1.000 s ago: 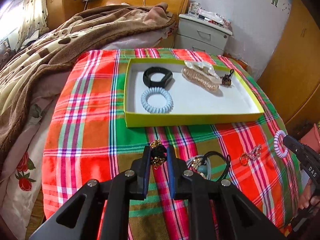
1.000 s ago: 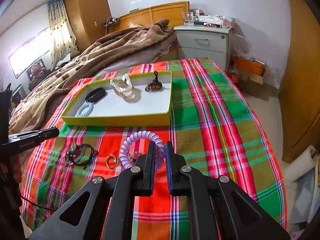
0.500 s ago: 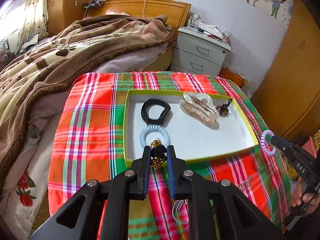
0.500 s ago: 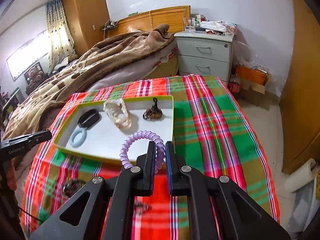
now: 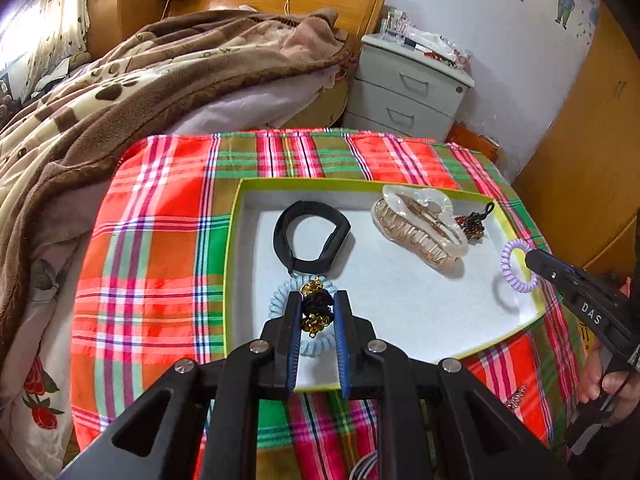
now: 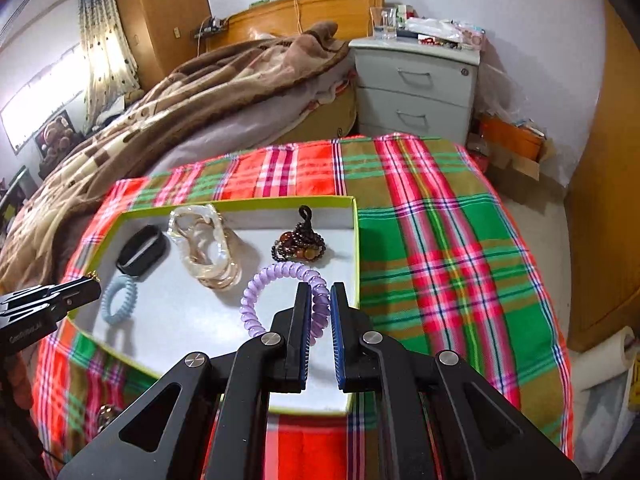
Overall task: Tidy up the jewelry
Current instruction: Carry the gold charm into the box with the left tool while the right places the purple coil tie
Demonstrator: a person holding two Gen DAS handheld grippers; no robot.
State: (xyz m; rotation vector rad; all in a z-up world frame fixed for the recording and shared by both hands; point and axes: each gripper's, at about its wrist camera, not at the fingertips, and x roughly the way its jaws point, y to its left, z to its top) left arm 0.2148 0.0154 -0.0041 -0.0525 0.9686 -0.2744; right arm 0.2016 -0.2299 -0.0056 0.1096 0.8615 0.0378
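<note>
My left gripper is shut on a black hair tie with gold beads and holds it above the near left part of the yellow-green tray, over a light blue spiral hair tie. My right gripper is shut on a purple spiral hair tie and holds it over the tray's right side. In the tray lie a black band, a clear claw clip and a brown bead bracelet.
The tray sits on a plaid cloth over a small table. More small jewelry lies on the cloth near the front. A bed with a brown blanket is on the left, a grey nightstand behind, a wooden wardrobe on the right.
Both grippers have risen and moved forward from over the cloth to above the tray, each still holding its hair tie.
</note>
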